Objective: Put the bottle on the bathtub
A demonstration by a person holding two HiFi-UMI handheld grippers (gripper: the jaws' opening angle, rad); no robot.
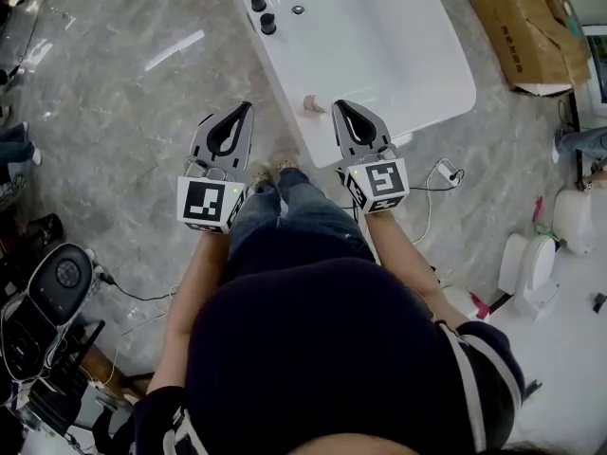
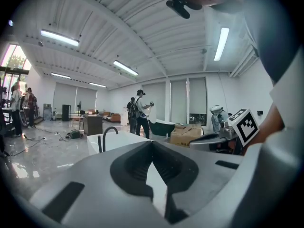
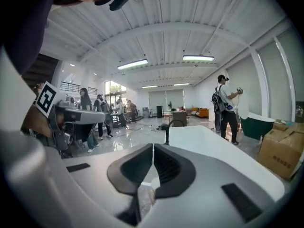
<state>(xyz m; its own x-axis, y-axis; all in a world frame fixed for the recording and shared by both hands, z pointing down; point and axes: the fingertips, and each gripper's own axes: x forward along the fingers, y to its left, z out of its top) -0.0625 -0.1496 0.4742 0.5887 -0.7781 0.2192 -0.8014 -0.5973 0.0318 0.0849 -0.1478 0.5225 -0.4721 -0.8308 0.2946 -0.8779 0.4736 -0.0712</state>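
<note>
**Head view.** I hold my left gripper (image 1: 243,112) and my right gripper (image 1: 340,108) side by side above the grey stone floor (image 1: 123,74), both pointing at the near corner of the white bathtub (image 1: 417,74). Each pair of jaws is pressed together, with nothing between them. The bottle (image 1: 311,104), small and pale pink, sits on the tub's near rim, between the two gripper tips and touching neither. It is too small to tell whether it stands or lies. A row of black knobs (image 1: 258,0) runs along the tub's far left rim, and the drain (image 1: 299,9) is just beside them. A cardboard box (image 1: 526,31) lies on the floor to the right of the tub.

**Left gripper view.** My left jaws (image 2: 152,144) meet at the tip, closed on nothing. Beyond them are the bathtub (image 2: 121,137) and its black faucet (image 2: 103,141). The marker cube (image 2: 246,126) of my right gripper shows at the right. A person (image 2: 140,110) stands farther back.

**Right gripper view.** My right jaws (image 3: 153,146) are likewise closed tip to tip and empty. The bathtub (image 3: 213,141) extends ahead and to the right, with the faucet (image 3: 166,133) at its far end. My left gripper's marker cube (image 3: 46,99) shows at the left. The bottle cannot be made out in either gripper view.
</note>
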